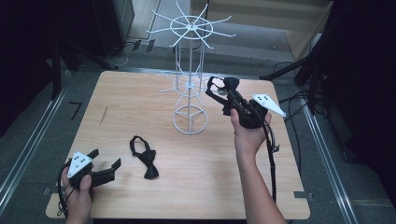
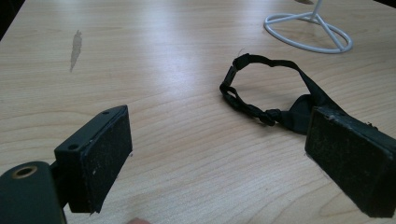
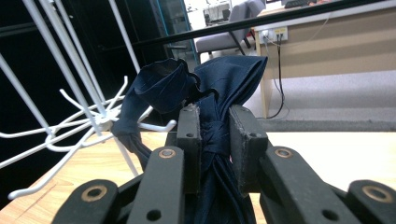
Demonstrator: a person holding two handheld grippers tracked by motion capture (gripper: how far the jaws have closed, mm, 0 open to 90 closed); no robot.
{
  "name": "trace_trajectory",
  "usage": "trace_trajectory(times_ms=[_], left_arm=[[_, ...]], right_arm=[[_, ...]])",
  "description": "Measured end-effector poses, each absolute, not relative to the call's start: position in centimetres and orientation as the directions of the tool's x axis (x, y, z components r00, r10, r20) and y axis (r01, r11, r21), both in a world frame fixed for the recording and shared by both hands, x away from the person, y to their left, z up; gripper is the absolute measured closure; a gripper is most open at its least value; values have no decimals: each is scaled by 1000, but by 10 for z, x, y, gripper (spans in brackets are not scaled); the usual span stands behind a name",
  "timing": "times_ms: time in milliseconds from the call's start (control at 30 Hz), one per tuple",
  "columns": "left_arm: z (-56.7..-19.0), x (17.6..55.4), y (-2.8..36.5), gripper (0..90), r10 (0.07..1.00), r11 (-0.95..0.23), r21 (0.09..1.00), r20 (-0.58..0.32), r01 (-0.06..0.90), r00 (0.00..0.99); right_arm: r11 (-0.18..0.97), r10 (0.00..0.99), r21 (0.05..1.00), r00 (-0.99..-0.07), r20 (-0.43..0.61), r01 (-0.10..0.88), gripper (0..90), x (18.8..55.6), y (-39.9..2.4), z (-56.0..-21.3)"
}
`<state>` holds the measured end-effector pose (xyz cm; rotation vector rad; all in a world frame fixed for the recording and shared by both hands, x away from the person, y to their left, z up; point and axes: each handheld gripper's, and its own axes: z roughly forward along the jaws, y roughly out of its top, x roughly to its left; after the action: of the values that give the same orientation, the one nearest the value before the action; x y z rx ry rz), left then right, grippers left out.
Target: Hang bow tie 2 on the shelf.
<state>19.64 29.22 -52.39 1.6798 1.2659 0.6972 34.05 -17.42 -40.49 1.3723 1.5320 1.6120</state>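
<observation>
Gripping: right gripper (image 3: 215,135) is clamped on a navy bow tie (image 3: 219,88), beside the white wire rack (image 1: 189,70).
Resting: left gripper (image 2: 219,158), jaws apart.
Left gripper view: black bow tie (image 2: 275,95) lies on the table (image 2: 163,56), strap looped.

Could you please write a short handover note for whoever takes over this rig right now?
Right tongs: shut on the dark navy fabric bow tie, held up beside the lower ring of arms on the white wire display stand. Its strap loop hangs near one arm; I cannot tell whether it is hooked on.
Left tongs: open, holding nothing, low over the light wooden table, pointed at the black fabric bow tie lying flat there.
Done: the navy tie is lifted to the stand.
Left: probably hook the navy tie's strap on an arm and release, then pick up and hang the black one.
</observation>
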Motion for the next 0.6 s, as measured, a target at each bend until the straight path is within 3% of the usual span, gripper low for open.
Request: trace_trajectory(times_ms=[600], left_arm=[[-524,197,292,81,944,-78,893,-76,443,321]], right_arm=[[-202,884,922,-343,317,331,766,354,-163,-424]])
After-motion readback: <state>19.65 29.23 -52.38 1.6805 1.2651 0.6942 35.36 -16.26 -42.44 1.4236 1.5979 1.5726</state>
